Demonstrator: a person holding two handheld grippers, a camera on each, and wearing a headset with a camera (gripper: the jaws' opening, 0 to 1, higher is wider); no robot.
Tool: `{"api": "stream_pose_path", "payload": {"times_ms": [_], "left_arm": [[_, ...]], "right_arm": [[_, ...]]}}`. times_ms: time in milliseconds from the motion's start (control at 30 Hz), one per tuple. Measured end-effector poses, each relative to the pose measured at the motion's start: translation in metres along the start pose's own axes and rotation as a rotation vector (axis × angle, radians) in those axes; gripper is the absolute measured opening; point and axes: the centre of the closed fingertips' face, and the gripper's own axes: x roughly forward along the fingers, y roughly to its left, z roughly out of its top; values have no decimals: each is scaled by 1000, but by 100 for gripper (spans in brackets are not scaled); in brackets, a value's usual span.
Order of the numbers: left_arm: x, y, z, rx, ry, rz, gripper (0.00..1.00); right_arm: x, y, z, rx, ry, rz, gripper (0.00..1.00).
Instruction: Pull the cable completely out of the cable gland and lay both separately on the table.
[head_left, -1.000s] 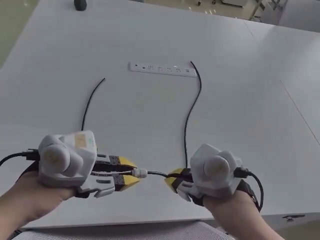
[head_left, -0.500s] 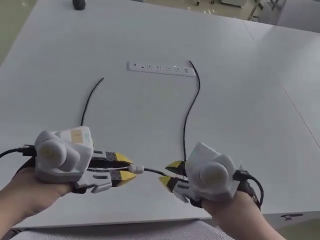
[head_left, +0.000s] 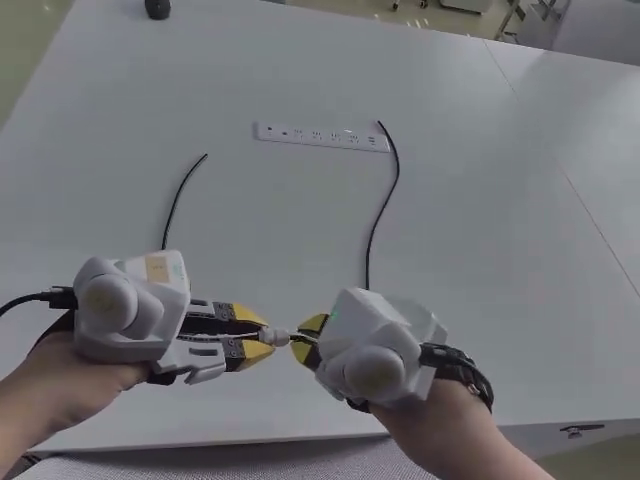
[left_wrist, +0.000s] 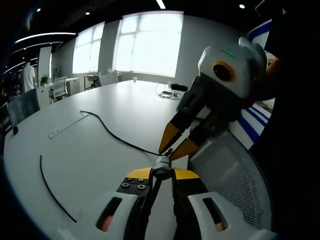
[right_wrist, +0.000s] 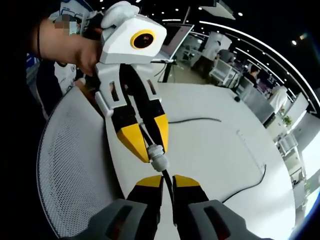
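A small white cable gland (head_left: 278, 338) sits on a thin black cable (head_left: 378, 215) just above the table's near edge. My left gripper (head_left: 266, 341) is shut on the gland (left_wrist: 161, 164), with more black cable running back between its jaws. My right gripper (head_left: 306, 335) faces it from the right, tips almost touching the gland (right_wrist: 157, 156), and is shut on the cable (right_wrist: 169, 186) just behind it. In the left gripper view the right gripper (left_wrist: 170, 149) comes in from the upper right. The left gripper (right_wrist: 150, 149) hangs from above in the right gripper view.
A white power strip (head_left: 322, 137) lies across the middle of the white table (head_left: 480, 250), beside the cable's far end. Another black cable stretch (head_left: 180, 200) lies at the left. A dark object (head_left: 158, 8) sits at the far edge. A mesh chair (right_wrist: 75, 165) is below the grippers.
My right gripper has moved left along the cable, from a short way off to right against the gland. The left gripper has stayed almost where it was, still gripping the gland.
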Motion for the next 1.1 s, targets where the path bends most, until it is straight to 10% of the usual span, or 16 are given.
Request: {"api": "stream_pose_path", "payload": {"times_ms": [233, 1100], "left_arm": [[2, -1, 0, 9, 6, 0, 15], [2, 3, 9, 18, -10, 12, 15]], "right_arm": [[3, 0, -3, -1, 6, -9, 1], [-1, -16, -31, 348, 17, -33, 0]]}}
